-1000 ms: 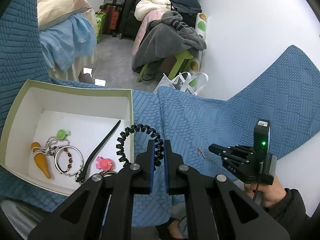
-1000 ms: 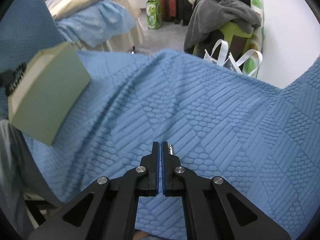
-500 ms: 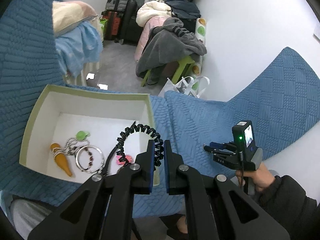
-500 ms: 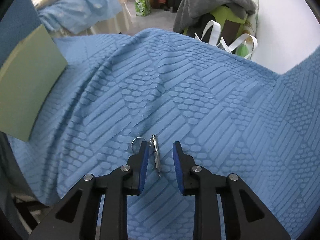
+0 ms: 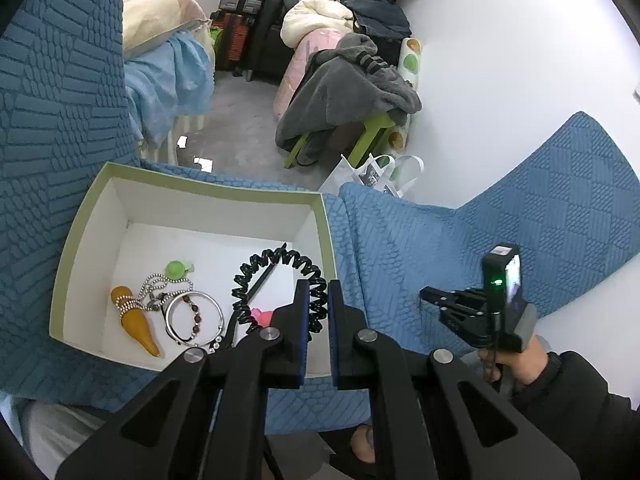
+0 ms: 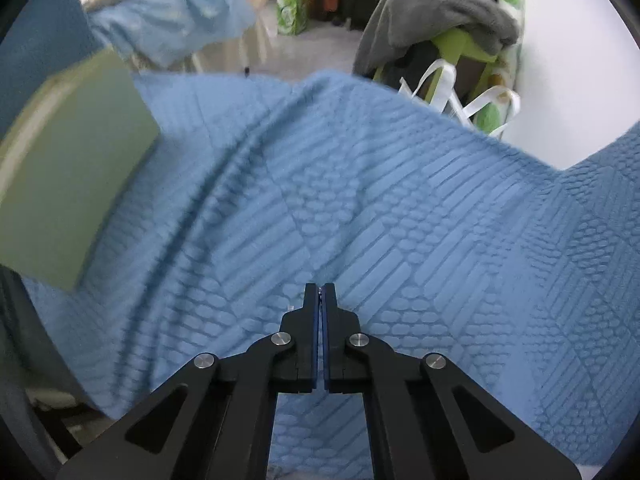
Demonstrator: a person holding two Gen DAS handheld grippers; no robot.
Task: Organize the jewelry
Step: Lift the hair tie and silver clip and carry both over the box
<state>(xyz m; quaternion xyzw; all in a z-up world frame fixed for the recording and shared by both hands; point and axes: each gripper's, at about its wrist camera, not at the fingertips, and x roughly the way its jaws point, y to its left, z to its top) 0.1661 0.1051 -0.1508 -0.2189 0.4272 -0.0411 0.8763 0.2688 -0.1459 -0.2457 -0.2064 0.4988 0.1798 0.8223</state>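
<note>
My left gripper (image 5: 318, 286) is shut on a black spiral hair tie (image 5: 276, 284) and holds it over the right side of the green-rimmed white box (image 5: 192, 188). In the box lie an orange carrot charm (image 5: 136, 322), a silver bangle (image 5: 195, 318), a bead chain, a green piece, a pink piece and a black stick. My right gripper (image 6: 320, 290) is shut on a small silver earring, of which only a sliver shows between the pads, just above the blue quilt (image 6: 400, 208). The right gripper also shows in the left wrist view (image 5: 426, 294).
The box's green outer wall (image 6: 76, 168) shows at the left of the right wrist view. Beyond the quilt's edge are a floor, a green stool under grey clothes (image 5: 344, 96), a white bag (image 5: 376, 172) and a white wall.
My right gripper opened around the earring on the quilt, then shut on it and lifted. My left gripper carried the hair tie leftward from the box's right wall to over its inside.
</note>
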